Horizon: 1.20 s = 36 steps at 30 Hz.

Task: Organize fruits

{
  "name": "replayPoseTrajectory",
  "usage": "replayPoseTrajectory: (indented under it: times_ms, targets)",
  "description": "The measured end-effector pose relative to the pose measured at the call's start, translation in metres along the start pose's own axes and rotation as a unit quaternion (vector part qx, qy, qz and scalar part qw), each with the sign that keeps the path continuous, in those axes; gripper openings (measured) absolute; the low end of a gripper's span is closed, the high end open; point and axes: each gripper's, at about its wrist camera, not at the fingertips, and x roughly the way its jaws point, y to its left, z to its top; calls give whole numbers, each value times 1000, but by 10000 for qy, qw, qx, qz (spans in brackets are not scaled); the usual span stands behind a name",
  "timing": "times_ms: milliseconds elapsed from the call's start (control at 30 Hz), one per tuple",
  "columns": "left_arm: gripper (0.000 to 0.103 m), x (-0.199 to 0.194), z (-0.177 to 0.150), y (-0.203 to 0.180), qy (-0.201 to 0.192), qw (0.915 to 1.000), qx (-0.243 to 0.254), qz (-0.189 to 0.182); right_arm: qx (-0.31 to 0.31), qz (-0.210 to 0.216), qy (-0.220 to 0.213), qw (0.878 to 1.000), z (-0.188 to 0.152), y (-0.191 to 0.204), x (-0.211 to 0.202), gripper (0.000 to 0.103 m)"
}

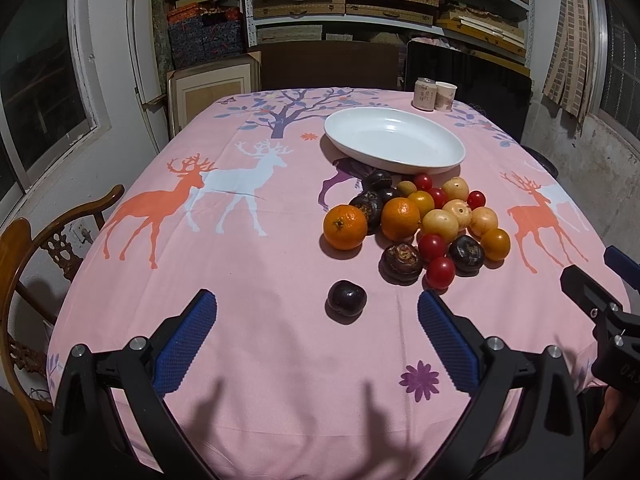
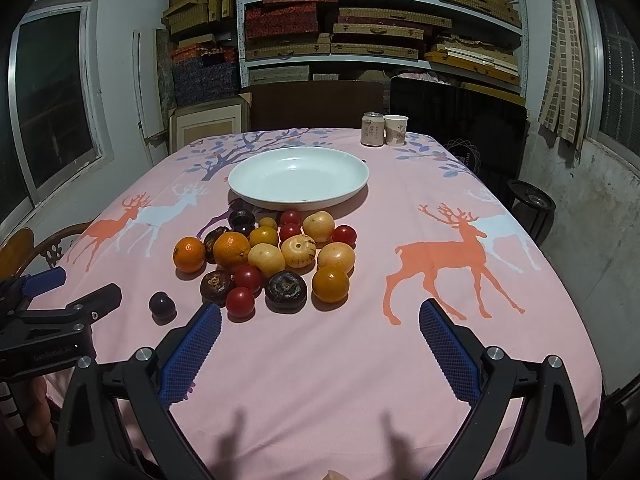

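Note:
A heap of fruit (image 1: 424,220) lies on the pink deer tablecloth: oranges, red cherry tomatoes, yellow round fruits and dark water chestnuts. It also shows in the right wrist view (image 2: 276,256). A lone dark plum (image 1: 346,298) lies apart, nearer me (image 2: 162,304). An empty white oval plate (image 1: 394,140) sits behind the heap (image 2: 298,178). My left gripper (image 1: 316,308) is open, just short of the plum. My right gripper (image 2: 320,322) is open and empty, near the heap's front right.
A drink can (image 1: 425,94) and a paper cup (image 1: 445,96) stand at the table's far edge. A wooden chair (image 1: 36,248) stands at the left. Shelves of boxes (image 2: 360,20) fill the back wall. A dark chair back (image 2: 460,120) is behind the table.

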Motion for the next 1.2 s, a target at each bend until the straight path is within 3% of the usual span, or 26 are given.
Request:
replayPoseTrajectory:
  times_ms: [1200]
  targets:
    - [99, 1, -1, 0, 5, 10000, -4, 12, -85, -13, -17, 10000, -1, -1, -2, 99]
